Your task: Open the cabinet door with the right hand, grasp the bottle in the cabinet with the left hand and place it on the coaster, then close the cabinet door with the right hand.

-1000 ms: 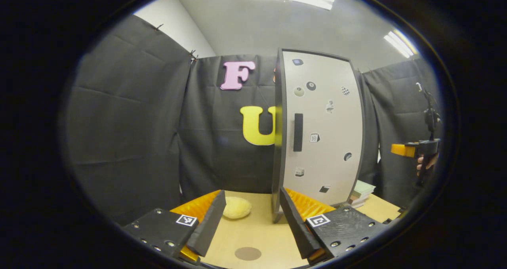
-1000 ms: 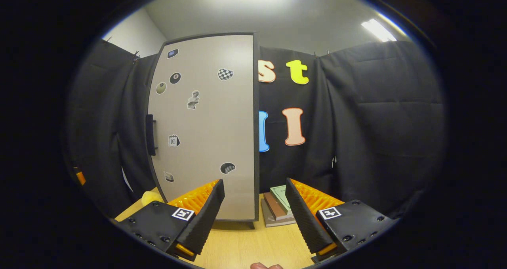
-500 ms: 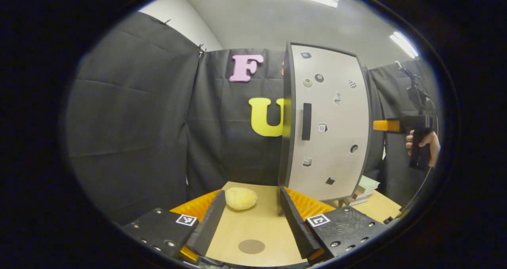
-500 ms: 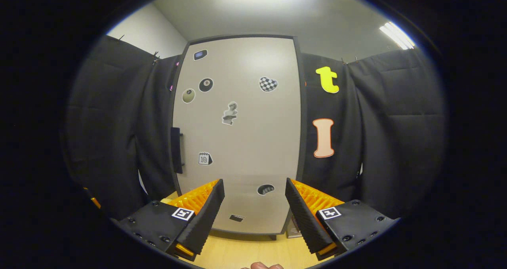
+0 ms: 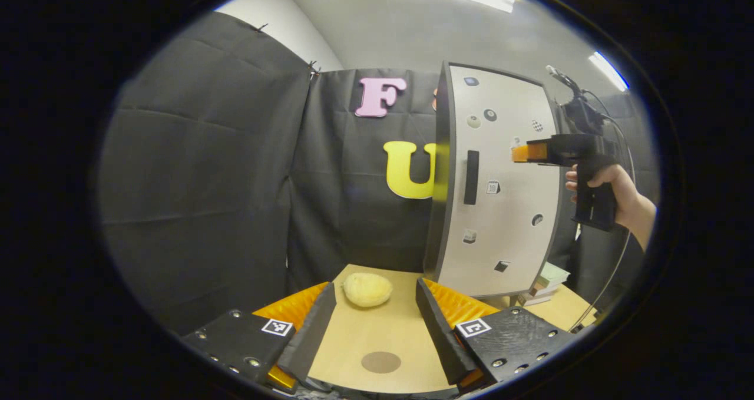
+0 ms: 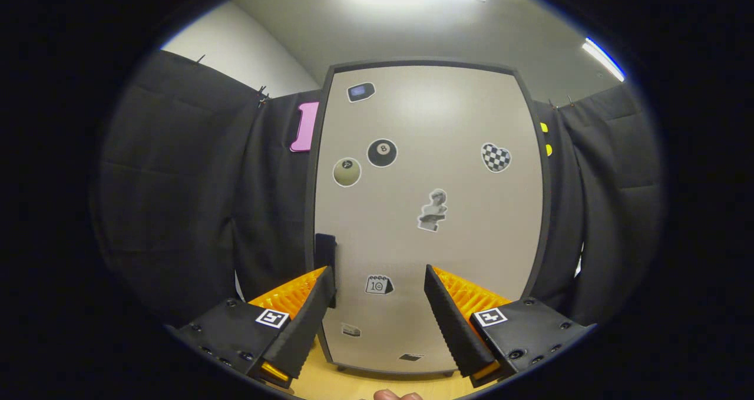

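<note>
Cabinet [image 6: 430,223] stands upright on the wooden table [image 5: 377,335] with its door [image 5: 500,182] shut, so nothing inside it can be seen. The pale door carries several small stickers and a dark vertical handle [image 5: 470,177] near its left edge. In the right gripper view the right gripper [image 6: 380,306] faces the door squarely from near, jaws apart with nothing between them; its left finger [image 6: 306,314] overlaps the lower end of the handle [image 6: 325,253], though whether they touch cannot be told. In the left gripper view that same gripper [image 5: 521,152] is held by a hand [image 5: 607,182] level with the upper part of the door, to the right of the handle.

The left gripper [image 5: 374,323] is low over the table, jaws apart and empty. A round brown coaster [image 5: 380,362] lies flat on the table between its fingers, and a yellowish potato-like lump [image 5: 367,288] lies farther back, to the left of the cabinet's base. A stack of books [image 5: 545,282] lies at the cabinet's right side.
</note>
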